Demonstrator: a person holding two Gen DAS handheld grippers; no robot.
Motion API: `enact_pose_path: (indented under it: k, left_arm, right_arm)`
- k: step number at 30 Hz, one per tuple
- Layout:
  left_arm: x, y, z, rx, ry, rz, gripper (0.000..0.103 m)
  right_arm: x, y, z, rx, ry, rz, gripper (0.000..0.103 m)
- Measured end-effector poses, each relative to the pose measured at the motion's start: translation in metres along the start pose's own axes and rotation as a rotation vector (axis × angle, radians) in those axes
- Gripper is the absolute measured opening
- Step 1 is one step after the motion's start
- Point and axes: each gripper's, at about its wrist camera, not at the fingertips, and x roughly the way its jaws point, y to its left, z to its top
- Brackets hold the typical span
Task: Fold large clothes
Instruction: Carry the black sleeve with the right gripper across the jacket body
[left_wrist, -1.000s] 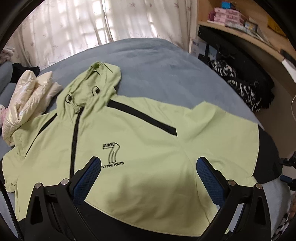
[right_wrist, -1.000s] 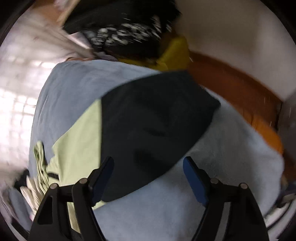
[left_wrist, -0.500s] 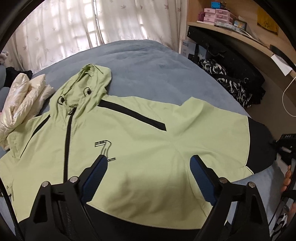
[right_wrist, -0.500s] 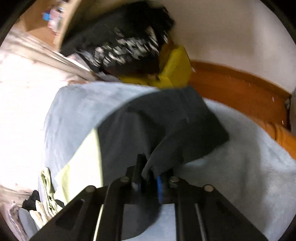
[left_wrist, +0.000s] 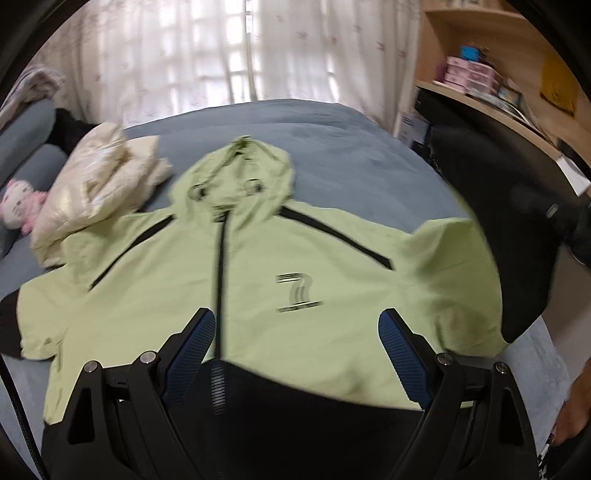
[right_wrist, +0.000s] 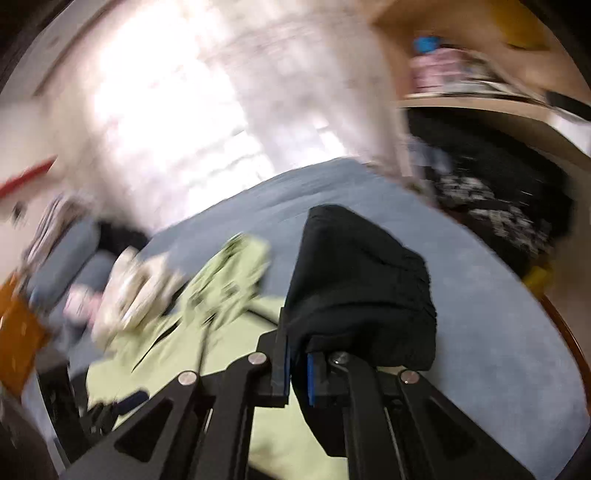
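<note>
The right gripper (right_wrist: 297, 376) is clenched on the black sleeve end (right_wrist: 360, 291) of the green jacket (left_wrist: 295, 280), which bunches up just above its fingers. The left gripper (left_wrist: 297, 350) is released, its jaws wide above the jacket's black hem. The jacket lies flat on the blue bed (left_wrist: 332, 147). Beyond, left of the hood, lies a cream padded coat (left_wrist: 96, 184).

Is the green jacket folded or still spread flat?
Mostly spread: the green jacket lies open on the bed, hood up, but the right hand-held gripper has its black cuff lifted.
</note>
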Motion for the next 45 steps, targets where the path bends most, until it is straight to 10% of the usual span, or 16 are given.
enact_pose_path:
  k: [10,14,18,36,45]
  left_arm:
    - [0.004,0.09,-0.036,-0.113,0.073,0.087,0.089]
    - [0.008,0.102,-0.048,-0.133,0.099,0.084,0.089]
    - [0.012,0.099,-0.054,-0.129,0.115,0.068,0.089]
    - [0.012,0.012,-0.061,0.056,0.147,-0.074,0.089]
    - [0.058,-0.047,-0.065,0.237,0.197,0.0,0.089]
  right_arm:
    - [0.102,0.06,-0.111,-0.049,0.336,0.044,0.009]
    - [0.107,0.056,-0.137,0.017,0.396,0.065,0.026]
    - [0.09,0.047,-0.141,0.112,0.374,0.107,0.048]
    - [-0.01,-0.009,-0.164,0.21,0.203,-0.066,0.05]
    - [-0.004,-0.028,-0.175,0.232,0.226,-0.059,0.05]
